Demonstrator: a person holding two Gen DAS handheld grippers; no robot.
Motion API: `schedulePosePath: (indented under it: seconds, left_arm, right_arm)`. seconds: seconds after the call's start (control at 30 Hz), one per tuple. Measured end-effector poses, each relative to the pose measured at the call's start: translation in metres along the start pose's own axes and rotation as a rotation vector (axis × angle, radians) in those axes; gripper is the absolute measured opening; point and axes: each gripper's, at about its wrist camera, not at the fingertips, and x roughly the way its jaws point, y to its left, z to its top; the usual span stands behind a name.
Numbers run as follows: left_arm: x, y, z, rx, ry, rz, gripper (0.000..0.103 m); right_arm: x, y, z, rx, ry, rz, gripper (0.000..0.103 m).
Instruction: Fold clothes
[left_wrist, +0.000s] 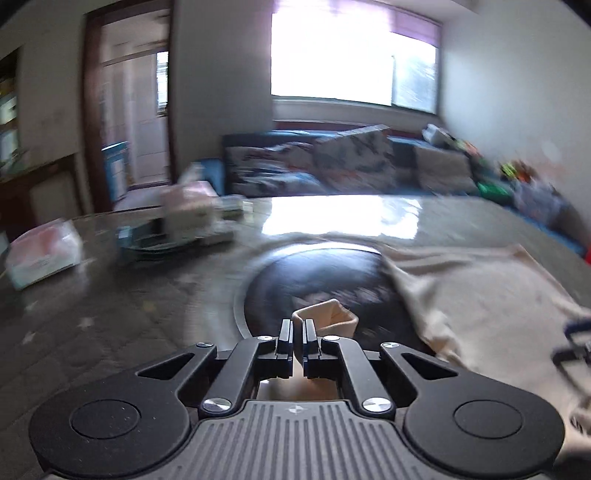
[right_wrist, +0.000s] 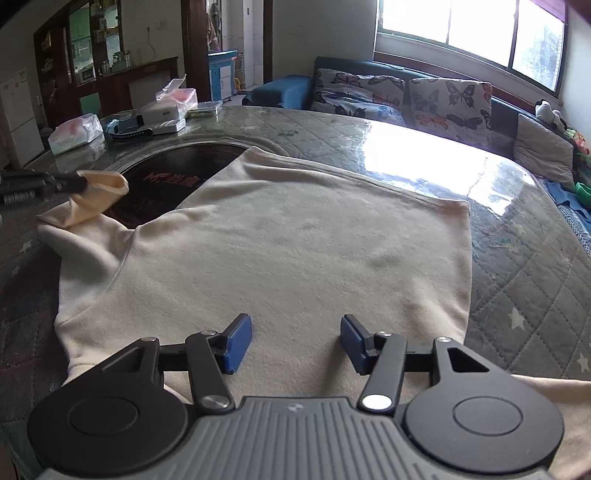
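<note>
A cream long-sleeved top (right_wrist: 288, 240) lies spread flat on the round table (right_wrist: 517, 229). My left gripper (left_wrist: 298, 332) is shut on the sleeve cuff (left_wrist: 328, 317) and holds it above the table's dark centre disc (left_wrist: 317, 273). The right wrist view shows that gripper (right_wrist: 79, 183) at the far left, pinching the cuff (right_wrist: 99, 192). My right gripper (right_wrist: 295, 343) is open with blue pads, low over the near part of the top, holding nothing. The top also shows at the right of the left wrist view (left_wrist: 480, 295).
A tissue pack (right_wrist: 75, 133), plastic boxes (right_wrist: 170, 105) and a black strap (right_wrist: 129, 133) sit at the table's far left. A sofa with butterfly cushions (right_wrist: 406, 99) stands behind the table under the window. A wooden cabinet (right_wrist: 92, 55) stands at the back left.
</note>
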Motion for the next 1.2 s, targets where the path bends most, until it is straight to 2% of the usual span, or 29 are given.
schedulePosePath:
  seconds: [0.1, 0.23, 0.5, 0.57, 0.7, 0.87, 0.97, 1.07, 1.2]
  left_arm:
    - [-0.002, 0.033, 0.002, -0.095, 0.004, 0.063, 0.005]
    - [0.002, 0.062, -0.006, -0.143, 0.037, 0.129, 0.005]
    - [0.008, 0.071, -0.016, -0.153, 0.084, 0.192, 0.005]
    - [0.007, 0.072, -0.016, -0.146, 0.094, 0.215, 0.009]
    - [-0.001, 0.074, -0.015, -0.162, 0.089, 0.244, 0.009]
    - [-0.015, 0.046, -0.009, -0.1, 0.046, 0.15, 0.009]
    - [-0.005, 0.031, -0.008, -0.081, 0.07, 0.1, 0.009]
    - [0.011, 0.026, -0.011, -0.053, 0.106, 0.128, 0.01]
    - [0.024, 0.031, -0.016, -0.024, 0.144, 0.209, 0.01]
  right_arm:
    - [0.0, 0.001, 0.0, 0.003, 0.001, -0.008, 0.056]
    - [0.0, 0.001, 0.0, 0.008, 0.004, -0.014, 0.056]
    - [-0.004, 0.011, 0.005, -0.051, -0.001, -0.022, 0.057]
    - [-0.006, 0.019, 0.008, -0.073, -0.018, 0.002, 0.057]
    - [-0.009, 0.037, 0.014, -0.119, -0.047, 0.073, 0.057]
    - [-0.002, 0.065, 0.021, -0.199, -0.064, 0.15, 0.057]
    - [0.004, 0.087, 0.027, -0.25, -0.081, 0.206, 0.057]
    - [0.008, 0.108, 0.03, -0.294, -0.096, 0.261, 0.056]
    - [0.014, 0.13, 0.028, -0.339, -0.085, 0.329, 0.056]
